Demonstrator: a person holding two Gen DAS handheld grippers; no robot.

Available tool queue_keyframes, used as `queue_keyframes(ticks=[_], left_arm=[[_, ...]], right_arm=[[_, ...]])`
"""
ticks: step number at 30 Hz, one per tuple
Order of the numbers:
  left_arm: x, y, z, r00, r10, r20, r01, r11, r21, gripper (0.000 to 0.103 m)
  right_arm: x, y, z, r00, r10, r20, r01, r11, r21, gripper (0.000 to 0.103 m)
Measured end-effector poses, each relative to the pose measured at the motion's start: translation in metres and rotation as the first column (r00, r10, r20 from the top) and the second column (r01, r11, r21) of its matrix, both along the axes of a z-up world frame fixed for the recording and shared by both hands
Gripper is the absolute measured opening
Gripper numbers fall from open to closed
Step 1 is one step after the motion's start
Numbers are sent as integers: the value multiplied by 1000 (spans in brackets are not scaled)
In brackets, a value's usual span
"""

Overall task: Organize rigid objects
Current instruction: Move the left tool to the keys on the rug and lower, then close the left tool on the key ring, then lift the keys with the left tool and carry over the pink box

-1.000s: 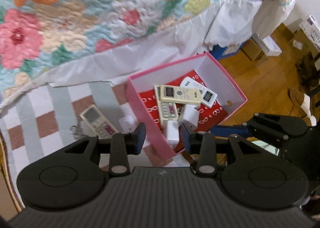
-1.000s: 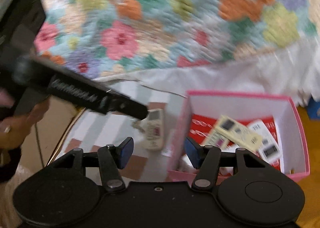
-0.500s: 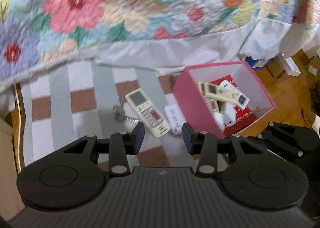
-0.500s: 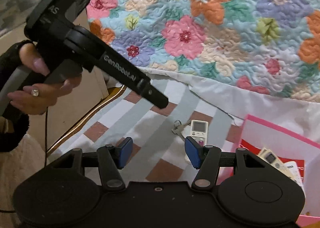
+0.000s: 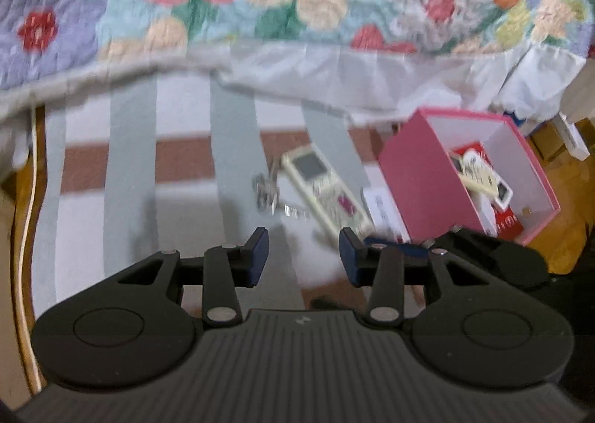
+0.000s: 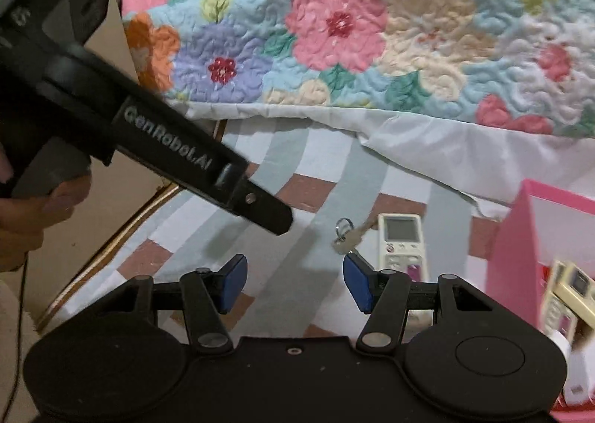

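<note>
Left wrist view: the left gripper (image 5: 303, 254), jaws apart, just opening and empty, is aimed at the remote control (image 5: 325, 187) and keys (image 5: 266, 192) lying on the striped rug (image 5: 156, 177) beside the pink box (image 5: 416, 177), presumably for collection.

Right wrist view: the right gripper (image 6: 293, 283), jaws apart and empty, faces the same keys (image 6: 347, 235).

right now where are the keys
In the left wrist view the keys lie on the striped rug, just left of the remote beside the pink box.
</note>
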State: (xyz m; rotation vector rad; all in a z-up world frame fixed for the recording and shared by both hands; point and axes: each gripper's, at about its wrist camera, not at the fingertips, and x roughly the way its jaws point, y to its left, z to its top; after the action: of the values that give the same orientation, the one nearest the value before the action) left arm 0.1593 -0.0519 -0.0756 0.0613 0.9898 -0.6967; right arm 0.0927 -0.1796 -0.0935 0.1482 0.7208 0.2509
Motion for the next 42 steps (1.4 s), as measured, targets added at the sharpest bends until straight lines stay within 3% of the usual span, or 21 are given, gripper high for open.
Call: queue_keyframes(ticks=[1,6,14,16,18,23,27,31,34,38,42], left_arm=[[1,0,-3,1000,-7,23,7,1000,1,49],[20,4,-29,1000,17,-14,-17,999,-31,49],[42,-3,-77,998,55,21,-54,997,-59,45],[42,-8,-88,995,92,37,-89,993,-73,45],[44,-15,-98,995,101,14,-99,992,-78,44],[56,-19,-114,984,179,-3,-179,980,-84,42],[69,-14,-123,971,234,-54,-239,964,-120,23],[71,-18,-125,977,191,-91,-203,967,-151,9],[70,-24,-124,985,148,-91,-162,972,-169,9],[74,-22,-125,978,176,-113,-193,967,-164,2],[76,-10,-118,978,149,-143,-178,958,-225,2]], right_arm=[[5,2,-6,1000,7,5,-7,1000,-6,63],[29,8,-36,1000,-14,2,14,1000,-21,63],[70,7,-74,997,-63,-34,60,994,-91,63],[78,0,-87,990,-107,-90,102,993,-63,53],[76,-3,-87,990,-124,-60,122,992,-33,53],[79,4,-88,995,-88,-44,84,992,-95,52],[78,-1,-83,995,-64,-83,59,996,-59,12],[74,-5,-84,994,-61,-95,58,998,-37,10],[72,-5,-84,993,-67,-97,65,998,-18,10],[67,-4,-84,994,-64,-91,64,998,-3,10],[58,-3,-82,995,-65,-81,67,997,25,10]])
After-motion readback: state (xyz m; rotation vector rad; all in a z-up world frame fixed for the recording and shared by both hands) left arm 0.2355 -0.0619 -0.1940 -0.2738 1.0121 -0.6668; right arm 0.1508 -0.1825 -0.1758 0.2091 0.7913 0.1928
